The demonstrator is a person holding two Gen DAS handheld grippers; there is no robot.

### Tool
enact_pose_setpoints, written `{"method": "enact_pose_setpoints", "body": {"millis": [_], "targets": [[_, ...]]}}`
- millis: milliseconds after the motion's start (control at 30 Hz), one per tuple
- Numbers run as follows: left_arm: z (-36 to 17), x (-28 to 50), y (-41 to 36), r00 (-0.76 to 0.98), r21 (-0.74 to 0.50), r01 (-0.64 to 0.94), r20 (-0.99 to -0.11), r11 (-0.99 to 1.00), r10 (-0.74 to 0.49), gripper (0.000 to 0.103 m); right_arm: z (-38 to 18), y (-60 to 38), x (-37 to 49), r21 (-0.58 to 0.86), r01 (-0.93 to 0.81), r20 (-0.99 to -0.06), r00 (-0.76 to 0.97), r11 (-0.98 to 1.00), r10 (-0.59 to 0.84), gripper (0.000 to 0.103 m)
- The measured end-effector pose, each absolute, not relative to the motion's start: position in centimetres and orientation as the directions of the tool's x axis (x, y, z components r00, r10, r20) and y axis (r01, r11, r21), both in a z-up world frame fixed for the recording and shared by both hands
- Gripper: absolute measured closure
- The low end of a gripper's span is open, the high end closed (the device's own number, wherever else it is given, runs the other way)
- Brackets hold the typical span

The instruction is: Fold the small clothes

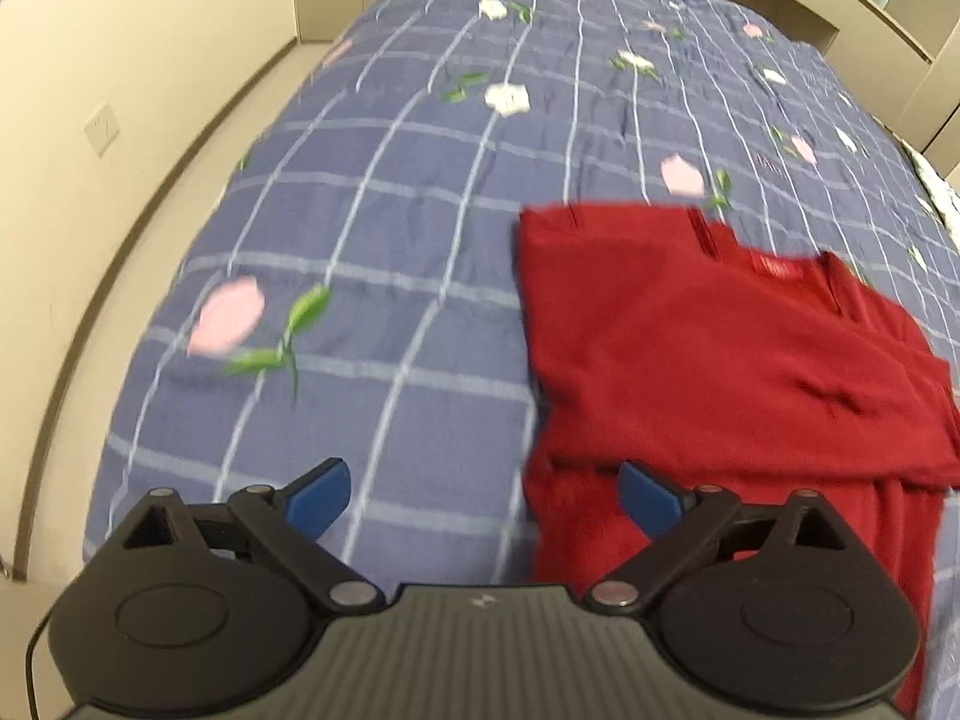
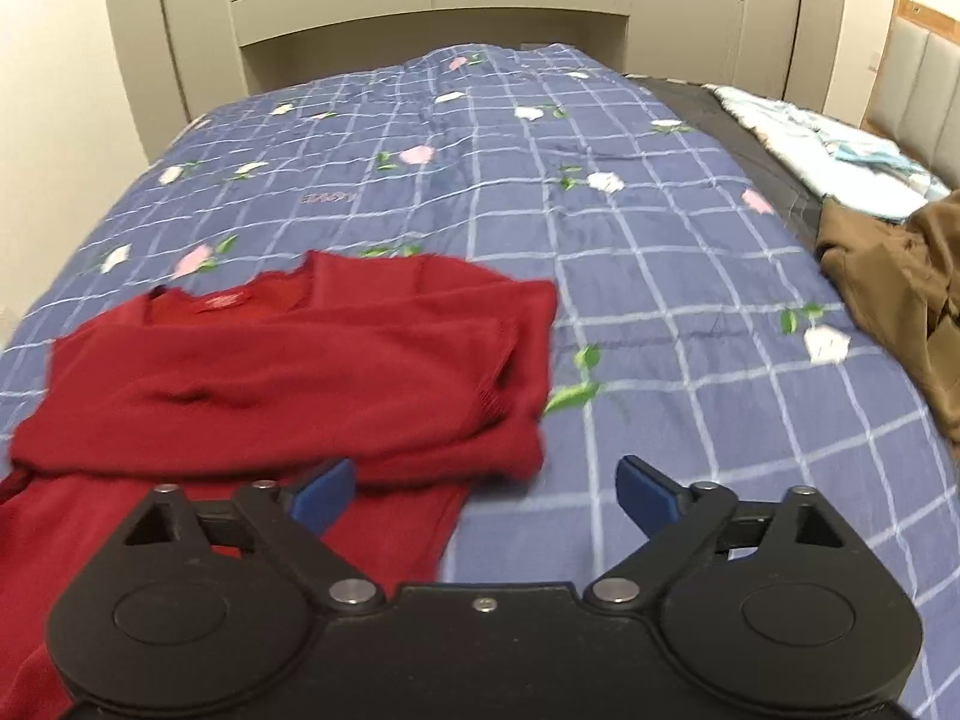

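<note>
Left wrist view is smeared, but I can see my left gripper (image 1: 483, 501) spread wide and empty above the near edge of the red sweater (image 1: 708, 360), which lies partly folded on the bed's blue checked quilt (image 1: 372, 252). Its lower part runs behind the gripper body. My right gripper (image 2: 486, 495) is likewise apart, holding nothing, over the sweater's other side. A brown garment (image 2: 894, 288) is cut off at the frame edge.

sweater (image 2: 288, 360) on quilt (image 2: 600, 276), garment (image 2: 900, 300) well right
</note>
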State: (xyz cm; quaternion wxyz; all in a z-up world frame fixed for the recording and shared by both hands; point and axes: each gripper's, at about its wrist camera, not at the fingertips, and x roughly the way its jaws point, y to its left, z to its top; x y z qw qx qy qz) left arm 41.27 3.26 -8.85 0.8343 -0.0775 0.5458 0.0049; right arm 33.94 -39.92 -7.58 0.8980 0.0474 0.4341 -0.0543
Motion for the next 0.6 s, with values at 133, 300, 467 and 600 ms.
{"method": "enact_pose_setpoints", "body": {"millis": [133, 300, 467, 600], "targets": [[-7.8, 37.8, 3.0, 0.379, -0.122, -0.074, -0.922, 0.990, -0.085, 0.001, -6.8, -38.3, 30.8, 0.062, 0.117, -0.800, 0.599, 0.991, -0.021, 0.003], [-8.1, 34.1, 3.1, 0.291, -0.122, -0.027, -0.951, 0.992, -0.109, 0.001, -6.3, -36.2, 26.3, 0.087, 0.099, -0.829, 0.560, 0.991, 0.017, 0.001], [-9.3, 30.5, 4.2, 0.213, -0.153, -0.017, -0.966, 0.988, -0.146, 0.001, -6.9, -34.6, 21.3, 0.103, 0.142, -0.869, 0.494, 0.984, 0.020, 0.001], [-9.9, 27.7, 4.7, 0.164, -0.185, 0.016, -0.969, 0.983, -0.185, 0.001, -7.3, -33.6, 17.5, 0.122, 0.213, -0.895, 0.445, 0.969, 0.015, 0.002]]}}
